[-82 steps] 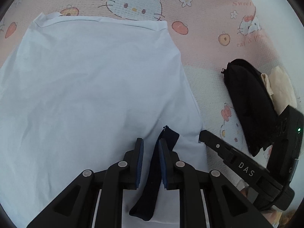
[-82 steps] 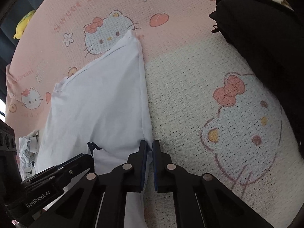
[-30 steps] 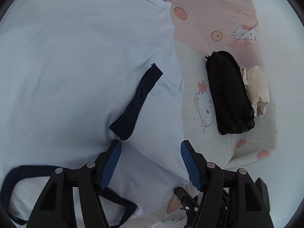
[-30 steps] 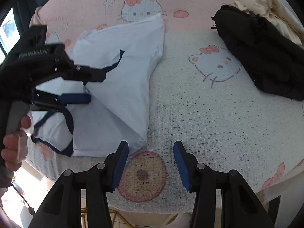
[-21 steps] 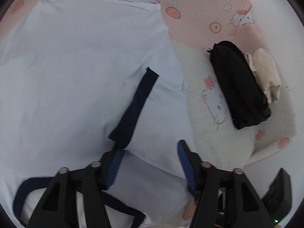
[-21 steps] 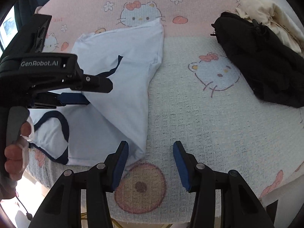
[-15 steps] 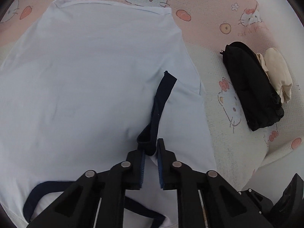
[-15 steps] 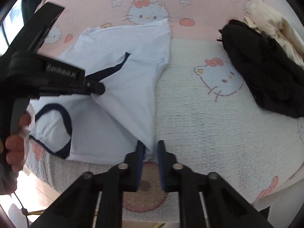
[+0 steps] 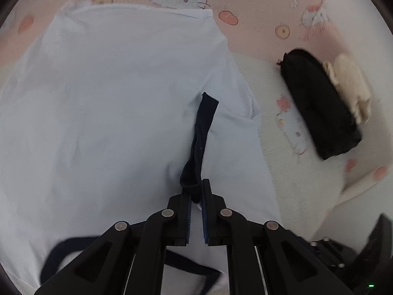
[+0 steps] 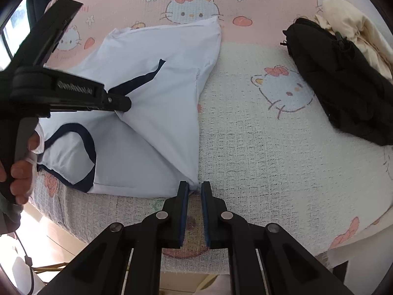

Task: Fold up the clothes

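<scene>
A white T-shirt (image 9: 110,98) with navy trim lies partly folded on a cartoon-cat blanket (image 10: 258,147). One sleeve is folded inward, its navy cuff (image 9: 205,123) lying across the body. My left gripper (image 9: 195,194) is shut on the near end of that cuff, bunching it. In the right wrist view the left gripper (image 10: 122,104) reaches in from the left, held by a hand (image 10: 19,172). My right gripper (image 10: 195,188) is shut on the shirt's near right corner (image 10: 194,179) at the folded edge. The navy neckline (image 10: 81,132) curves by the blanket's near edge.
A folded black garment (image 10: 343,73) and a cream one (image 10: 348,19) lie at the right of the blanket. The blanket's near edge (image 10: 122,221) drops off just below the shirt. Bare blanket lies between the shirt and the black garment.
Both grippers stood open above the shirt a second ago. The left has since shut on the navy cuff and the right on the shirt's near corner.
</scene>
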The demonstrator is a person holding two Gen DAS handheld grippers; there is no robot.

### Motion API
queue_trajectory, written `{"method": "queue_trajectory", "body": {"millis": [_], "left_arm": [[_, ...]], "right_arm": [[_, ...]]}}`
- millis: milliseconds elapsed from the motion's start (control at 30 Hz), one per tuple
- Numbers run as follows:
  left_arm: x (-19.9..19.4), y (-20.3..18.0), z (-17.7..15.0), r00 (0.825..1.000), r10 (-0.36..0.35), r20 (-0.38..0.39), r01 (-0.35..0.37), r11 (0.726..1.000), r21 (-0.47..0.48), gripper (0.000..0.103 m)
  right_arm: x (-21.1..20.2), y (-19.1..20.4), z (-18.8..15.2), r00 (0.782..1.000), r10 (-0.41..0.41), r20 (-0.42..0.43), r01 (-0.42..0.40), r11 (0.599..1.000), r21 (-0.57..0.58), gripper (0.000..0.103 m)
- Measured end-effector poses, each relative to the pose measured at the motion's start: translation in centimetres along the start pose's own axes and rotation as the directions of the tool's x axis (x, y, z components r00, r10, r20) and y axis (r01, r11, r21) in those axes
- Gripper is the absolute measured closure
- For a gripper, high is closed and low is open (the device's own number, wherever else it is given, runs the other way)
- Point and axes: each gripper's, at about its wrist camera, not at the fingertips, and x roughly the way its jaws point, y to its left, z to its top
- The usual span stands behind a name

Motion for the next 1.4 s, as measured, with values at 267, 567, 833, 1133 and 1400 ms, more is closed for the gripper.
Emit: {"method": "queue_trajectory", "body": {"millis": [267,567,833,1133,1400], "left_arm": [[-3.5,3.3,0.0,0.991,-0.116,0.068,0.128,0.965,-0.23,0.047],[-6.0,4.6,-1.2,0.988,-0.08,0.136,0.119,0.942,-0.313,0.036],[-9.7,5.9,-1.8,0.982,-0.038,0.184,0.094,0.948,-0.304,0.036],[-14.0,12.0,-4.3,0.974,0.047,0.222,0.052,0.905,-0.422,0.036],[-16.2,15.3,-5.5,0.968,0.14,0.206,-0.052,0.922,-0.385,0.036]], "right_arm": [[-4.5,-0.3,1.7,0.992,-0.026,0.121,0.015,0.996,0.092,0.042],[-7.7,0.4,2.6,0.985,-0.04,0.168,0.009,0.984,0.18,0.035],[-8.0,4.1,3.9,0.982,-0.02,0.186,-0.006,0.99,0.141,0.035],[-7.9,9.5,6.1,0.979,0.053,0.198,-0.074,0.992,0.1,0.035],[-5.1,12.8,7.8,0.961,0.221,0.165,-0.262,0.92,0.292,0.035]]}}
